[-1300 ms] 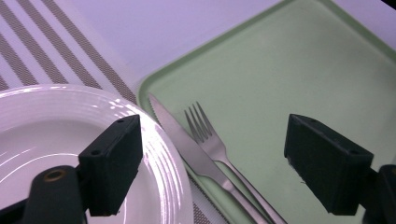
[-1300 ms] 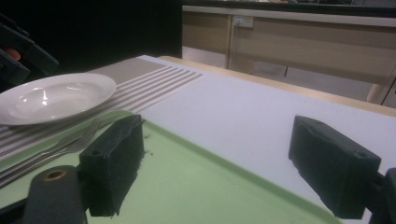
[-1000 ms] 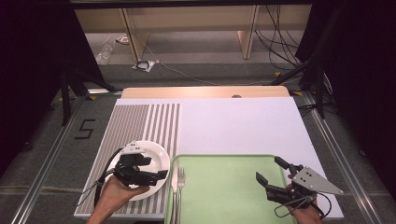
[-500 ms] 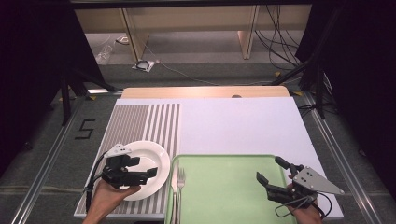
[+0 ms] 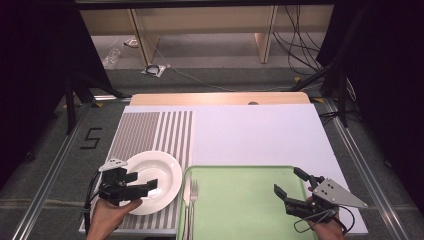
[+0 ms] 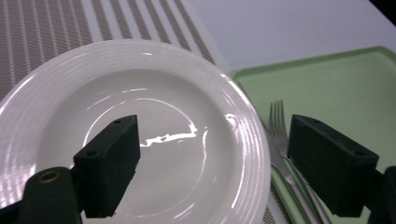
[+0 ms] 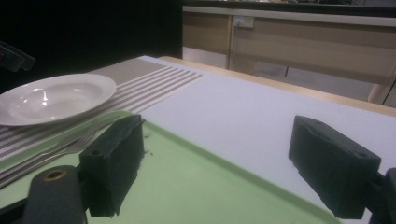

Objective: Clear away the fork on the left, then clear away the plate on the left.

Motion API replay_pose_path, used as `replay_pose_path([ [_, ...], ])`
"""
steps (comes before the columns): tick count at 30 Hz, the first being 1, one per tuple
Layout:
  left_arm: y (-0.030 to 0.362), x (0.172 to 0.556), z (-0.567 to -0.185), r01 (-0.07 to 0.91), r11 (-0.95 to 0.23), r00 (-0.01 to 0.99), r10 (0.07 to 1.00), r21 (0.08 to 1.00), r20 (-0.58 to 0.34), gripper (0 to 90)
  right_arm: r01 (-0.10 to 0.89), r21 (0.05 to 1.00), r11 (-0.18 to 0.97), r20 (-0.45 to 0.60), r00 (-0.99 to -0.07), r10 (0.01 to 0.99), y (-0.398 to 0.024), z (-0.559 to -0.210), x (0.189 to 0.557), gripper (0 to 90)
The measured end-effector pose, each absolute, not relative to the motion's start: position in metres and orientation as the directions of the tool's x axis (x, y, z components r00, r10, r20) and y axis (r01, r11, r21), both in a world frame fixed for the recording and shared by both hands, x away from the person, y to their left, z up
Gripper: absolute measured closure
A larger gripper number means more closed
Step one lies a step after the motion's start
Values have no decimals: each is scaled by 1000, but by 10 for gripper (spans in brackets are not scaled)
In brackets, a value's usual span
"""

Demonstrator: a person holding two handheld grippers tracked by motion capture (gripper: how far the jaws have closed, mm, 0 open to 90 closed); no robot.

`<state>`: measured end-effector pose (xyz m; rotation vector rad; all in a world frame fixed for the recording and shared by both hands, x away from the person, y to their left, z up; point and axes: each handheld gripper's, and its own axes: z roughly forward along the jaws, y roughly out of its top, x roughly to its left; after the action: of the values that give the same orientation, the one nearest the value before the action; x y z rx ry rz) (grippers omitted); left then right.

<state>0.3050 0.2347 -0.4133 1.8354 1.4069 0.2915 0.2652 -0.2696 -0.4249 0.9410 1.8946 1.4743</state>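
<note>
High view: left gripper (image 5: 150, 186) hovers over plate (image 5: 150, 181), jaws wide, empty; right gripper (image 5: 290, 187) likewise. Careless closing may knock fork (image 5: 193, 200).

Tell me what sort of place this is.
Probably a lab or studio set up for recording table-setting work, not a home. Black curtains flank the table, loose cables trail over the floor, and a white plate and green tray lie staged.

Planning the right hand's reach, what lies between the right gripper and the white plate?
In the high view, bare green tray, then a fork at its left edge.
</note>
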Motion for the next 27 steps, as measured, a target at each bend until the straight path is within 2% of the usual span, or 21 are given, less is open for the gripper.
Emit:
replay_pose_path([
  [9, 252, 302, -422, 736, -12, 270, 922, 677, -276, 158, 188, 970, 155, -11, -600, 800, -269, -425, 265, 188],
  [17, 267, 301, -427, 750, 72, 200, 922, 658, -330, 157, 191, 969, 153, -9, -598, 801, -269, -425, 265, 189],
  [27, 279, 296, -431, 759, 134, 126, 930, 637, -346, 157, 194, 969, 151, -5, -599, 800, -269, -425, 266, 189],
])
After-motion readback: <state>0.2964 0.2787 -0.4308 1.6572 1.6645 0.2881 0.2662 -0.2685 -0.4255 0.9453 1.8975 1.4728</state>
